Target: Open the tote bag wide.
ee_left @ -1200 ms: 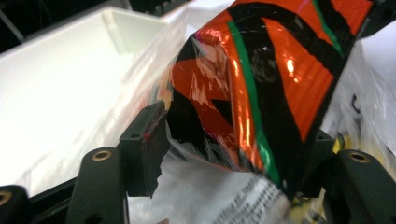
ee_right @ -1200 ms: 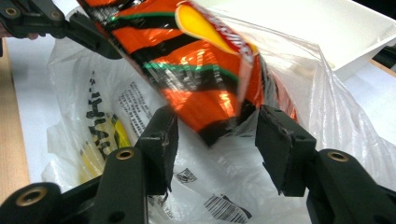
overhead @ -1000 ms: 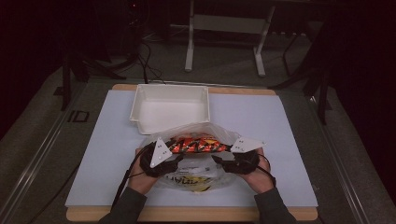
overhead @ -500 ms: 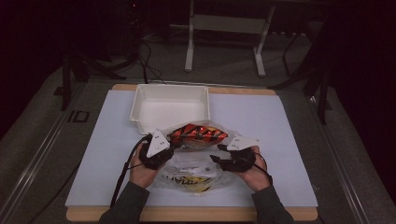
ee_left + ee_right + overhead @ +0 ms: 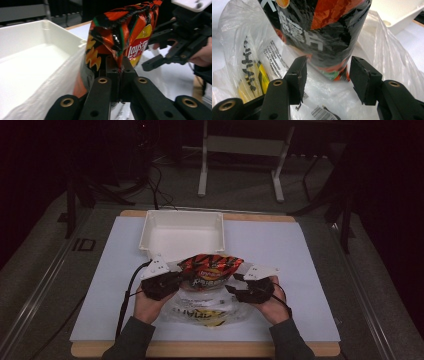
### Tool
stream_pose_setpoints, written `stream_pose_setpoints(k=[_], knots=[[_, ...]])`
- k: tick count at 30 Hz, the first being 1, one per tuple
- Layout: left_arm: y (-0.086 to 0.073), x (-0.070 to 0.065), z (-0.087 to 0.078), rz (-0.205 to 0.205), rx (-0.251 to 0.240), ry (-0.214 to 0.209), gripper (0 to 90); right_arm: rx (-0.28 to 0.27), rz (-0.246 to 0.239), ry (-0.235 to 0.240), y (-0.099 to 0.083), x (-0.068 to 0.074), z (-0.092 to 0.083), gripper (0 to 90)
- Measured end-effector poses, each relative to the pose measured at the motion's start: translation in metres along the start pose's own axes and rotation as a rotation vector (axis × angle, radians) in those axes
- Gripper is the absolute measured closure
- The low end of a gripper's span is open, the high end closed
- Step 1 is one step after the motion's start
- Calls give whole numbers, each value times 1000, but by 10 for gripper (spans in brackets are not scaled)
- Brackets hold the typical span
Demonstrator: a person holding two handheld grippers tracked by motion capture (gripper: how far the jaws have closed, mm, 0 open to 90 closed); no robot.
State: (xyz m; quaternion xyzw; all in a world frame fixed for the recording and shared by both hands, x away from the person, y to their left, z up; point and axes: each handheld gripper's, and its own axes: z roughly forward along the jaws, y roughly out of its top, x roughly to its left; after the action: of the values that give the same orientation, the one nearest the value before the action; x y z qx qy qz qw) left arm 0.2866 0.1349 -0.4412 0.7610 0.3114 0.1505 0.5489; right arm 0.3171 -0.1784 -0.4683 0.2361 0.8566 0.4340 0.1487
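A: Black jaws of the left gripper are pinched tight on the seam edge of the orange-and-black Lay's chip bag; they have just been closing, foil caught between them.

B: And the right gripper?

A: Jaws wide apart, straddling the bag's other end, pads not pressing on it. Nothing held there.

B: Where's the chip bag now?

A: Up off the table, half out of the clear plastic shopping bag that lies on the white mat, between both hands. In the high view it hangs just in front of the white bin, near but not over it. Another yellow packet is inside the plastic bag.

B: Step?

A: Looks like unpacking: pulling the chips out of the shopping bag, likely headed for the bin. One-sided grip only.

B: Next move?

A: Probably the right gripper closes on its end, or pins the plastic down, then the chips get lifted clear and carried forward over the bin. Thin seam grip could slip.
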Motion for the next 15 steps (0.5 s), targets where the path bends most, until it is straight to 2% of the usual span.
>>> stream_pose_setpoints(k=[1, 4, 7, 8, 9, 11, 15], knots=[[0, 2, -1, -2, -4, 1, 852, -1, 1, 0, 1, 0, 1, 478], [3, 5, -2, -3, -8, 50, 687, 0, 2, 2, 4, 1, 4, 479], [5, 10, 3, -17, 9, 56, 509, 3, 0, 0, 6, 2, 8, 483], [6, 10, 6, -7, 9, 88, 453, 6, -3, -1, 7, 1, 9, 483], [7, 11, 8, -6, 9, 98, 404, 8, 0, -2, 8, 1, 10, 484], [9, 12, 13, -11, -3, 106, 359, 7, 1, -3, 8, 0, 12, 483], [13, 12, 25, 16, -11, 124, 354, 14, 14, 1, 8, -2, 14, 483]])
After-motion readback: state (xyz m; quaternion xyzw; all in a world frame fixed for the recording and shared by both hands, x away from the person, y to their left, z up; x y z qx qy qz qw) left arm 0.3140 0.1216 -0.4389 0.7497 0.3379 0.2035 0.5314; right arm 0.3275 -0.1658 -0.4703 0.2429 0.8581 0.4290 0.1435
